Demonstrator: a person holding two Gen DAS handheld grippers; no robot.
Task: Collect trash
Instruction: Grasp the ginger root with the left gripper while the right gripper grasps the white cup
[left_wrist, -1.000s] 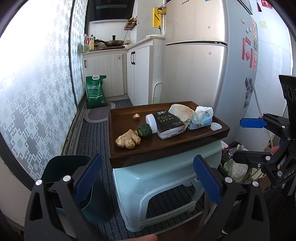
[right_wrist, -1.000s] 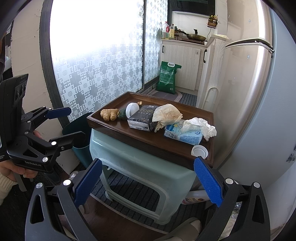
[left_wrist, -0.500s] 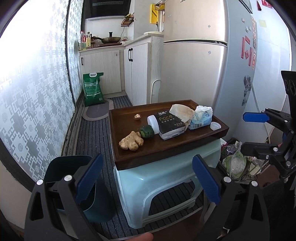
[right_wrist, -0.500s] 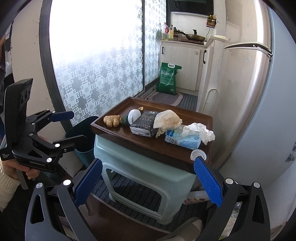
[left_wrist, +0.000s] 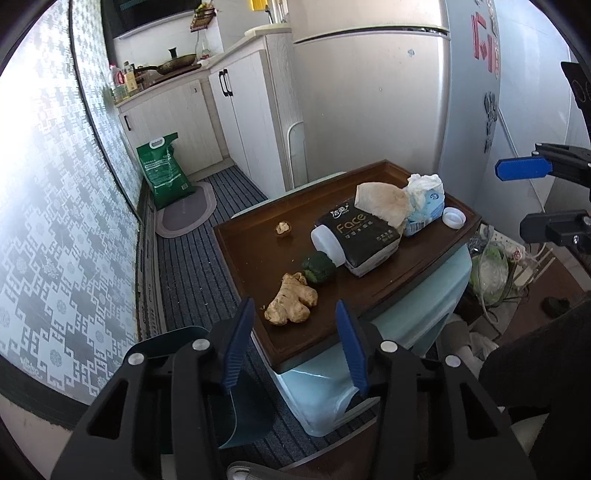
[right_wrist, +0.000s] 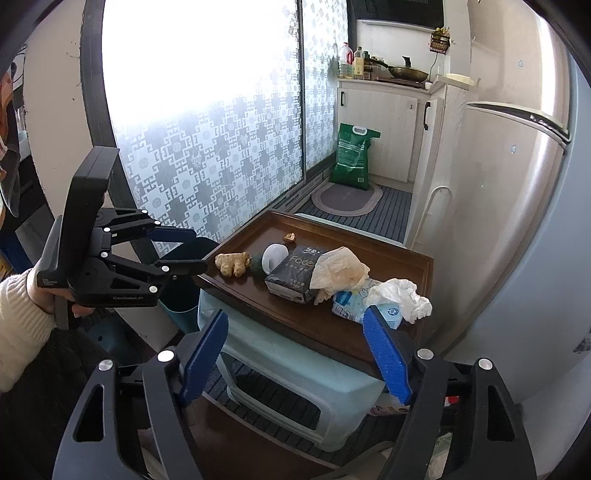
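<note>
A brown tray (left_wrist: 258, 266) on a pale green stool (left_wrist: 417, 317) holds a ginger root (left_wrist: 291, 304), a green vegetable piece (left_wrist: 319, 266), a white bottle (left_wrist: 327, 242), a black tissue pack (left_wrist: 360, 236), a crumpled brown paper (left_wrist: 380, 197), a blue tissue pack with white tissue (left_wrist: 424, 199), a white cap (left_wrist: 454, 218) and a small nut shell (left_wrist: 283, 227). My left gripper (left_wrist: 295, 347) is open and empty just in front of the ginger (right_wrist: 232, 263). My right gripper (right_wrist: 295, 354) is open and empty before the tray's near edge (right_wrist: 295, 321).
A dark teal bin (left_wrist: 243, 417) stands on the floor left of the stool. A fridge (left_wrist: 388, 92) is behind the tray. A green sack (left_wrist: 164, 170) and mat (left_wrist: 184, 212) lie by the cabinets. Bags of rubbish (left_wrist: 487, 273) sit at the right of the stool.
Both grippers have moved closer to the tray. The left gripper's fingers have narrowed and now frame the ginger. The right gripper's fingers have also come closer together.
</note>
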